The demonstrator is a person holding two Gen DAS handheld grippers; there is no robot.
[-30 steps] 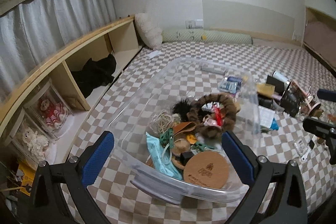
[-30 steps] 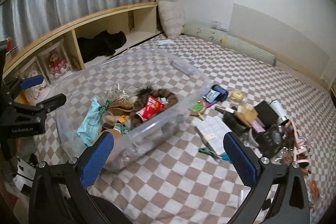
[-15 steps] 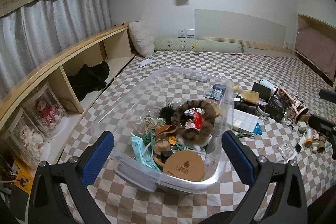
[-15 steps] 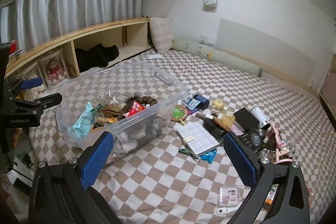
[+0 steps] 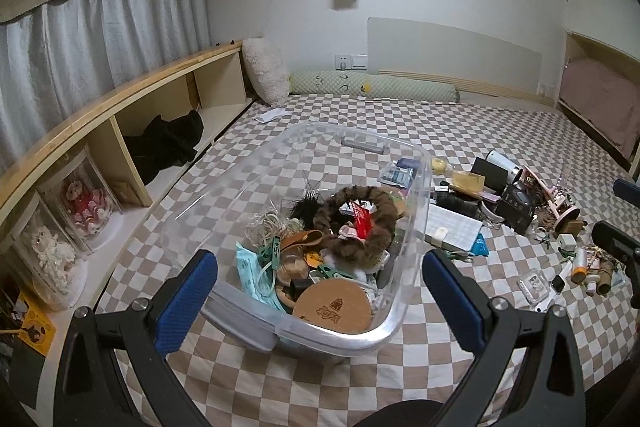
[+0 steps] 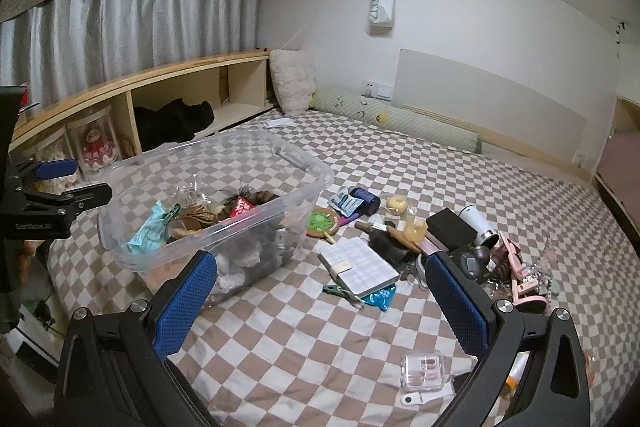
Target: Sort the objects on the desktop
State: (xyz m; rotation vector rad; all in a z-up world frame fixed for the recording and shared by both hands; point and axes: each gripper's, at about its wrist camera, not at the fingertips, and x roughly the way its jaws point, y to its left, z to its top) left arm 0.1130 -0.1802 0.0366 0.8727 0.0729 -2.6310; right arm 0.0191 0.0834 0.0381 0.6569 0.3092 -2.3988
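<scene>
A clear plastic bin (image 5: 416,187) (image 6: 312,167) sits on the checkered bedspread, holding a furry brown ring (image 5: 356,223), a cork coaster (image 5: 332,307), a teal packet (image 6: 150,231) and several small items. To its right lies a pile of loose objects: a white notebook (image 6: 358,267) (image 5: 452,227), a green round coaster (image 6: 323,222), a white tumbler (image 6: 478,225), a small clear case (image 6: 422,371). My left gripper (image 5: 320,299) is open, above the bin's near end, empty. My right gripper (image 6: 320,303) is open and empty, raised over the bedspread before the notebook.
A wooden shelf (image 5: 120,107) runs along the left wall with dolls in clear cases (image 5: 84,203) and a black cloth (image 5: 168,143). A white pillow (image 5: 266,75) and green bolster (image 5: 372,87) lie against the far wall. Bare bedspread (image 6: 300,347) stretches in front.
Both grippers have risen and pulled back, so the bin and the pile look smaller and farther. Jaws stayed open. Nothing on the bed moved.
</scene>
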